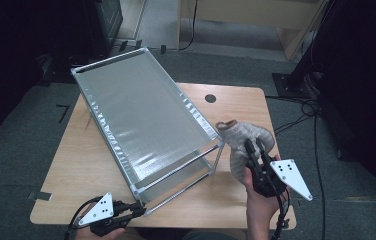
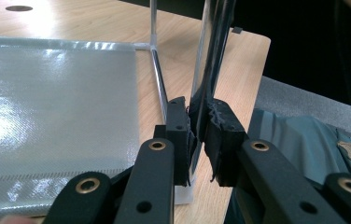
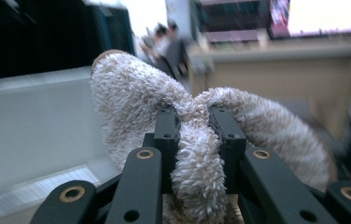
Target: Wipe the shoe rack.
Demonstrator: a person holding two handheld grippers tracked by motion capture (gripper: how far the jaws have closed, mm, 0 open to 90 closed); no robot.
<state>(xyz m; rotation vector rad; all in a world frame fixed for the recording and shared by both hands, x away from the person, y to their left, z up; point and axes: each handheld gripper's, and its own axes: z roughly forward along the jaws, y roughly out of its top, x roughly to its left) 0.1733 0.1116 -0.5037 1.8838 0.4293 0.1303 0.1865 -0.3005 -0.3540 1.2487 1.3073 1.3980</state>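
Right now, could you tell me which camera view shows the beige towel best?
The high view: there the towel hangs whole from the right gripper, beside the metal rack. The right gripper view shows a blurred close-up of its bunched terry pinched between the jaws. The left gripper view looks at the rack's frame instead.

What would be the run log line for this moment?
left gripper: shut on rack frame | right gripper: shut on towel, lifted above table

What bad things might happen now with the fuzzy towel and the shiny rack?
The towel hangs bunched from the right gripper; a loose end might snag the rack's corner. The left gripper pinches only one thin rod, so the tilted rack might slip or swing.
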